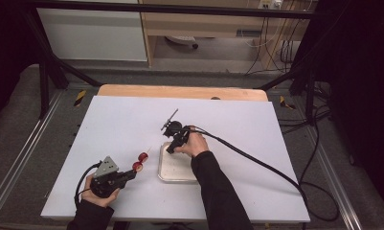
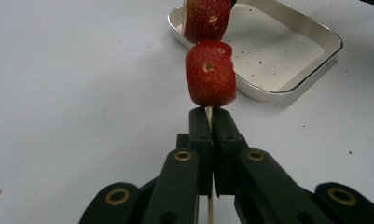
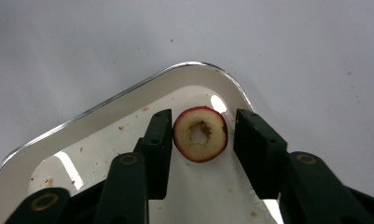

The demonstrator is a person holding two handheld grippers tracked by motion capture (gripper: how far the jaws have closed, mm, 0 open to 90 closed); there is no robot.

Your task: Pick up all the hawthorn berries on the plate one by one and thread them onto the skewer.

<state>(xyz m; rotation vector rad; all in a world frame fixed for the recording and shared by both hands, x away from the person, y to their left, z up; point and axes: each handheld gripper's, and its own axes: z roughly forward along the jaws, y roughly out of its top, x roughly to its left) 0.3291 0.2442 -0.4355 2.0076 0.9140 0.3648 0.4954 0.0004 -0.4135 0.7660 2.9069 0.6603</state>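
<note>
My left gripper (image 1: 131,174) is near the table's front left, shut on a thin wooden skewer (image 2: 209,116). Two red fruit pieces are threaded on it: a lower piece (image 2: 210,79) just above the jaws and an upper piece (image 2: 207,18); both fruit pieces (image 1: 141,162) also show in the high view. My right gripper (image 1: 171,149) points down into the far left corner of a shallow metal tray (image 1: 177,172). In the right gripper view my right gripper (image 3: 203,116) is open, its jaws on either side of a red-skinned fruit ring (image 3: 216,142) lying in the tray (image 3: 105,140).
The white table top (image 1: 237,124) has a wooden edge (image 1: 180,91) at the far side. The right gripper's black cable (image 1: 256,160) trails across the table to the right. Dark frame legs and floor cables surround the table. Crumbs dot the tray (image 2: 287,51).
</note>
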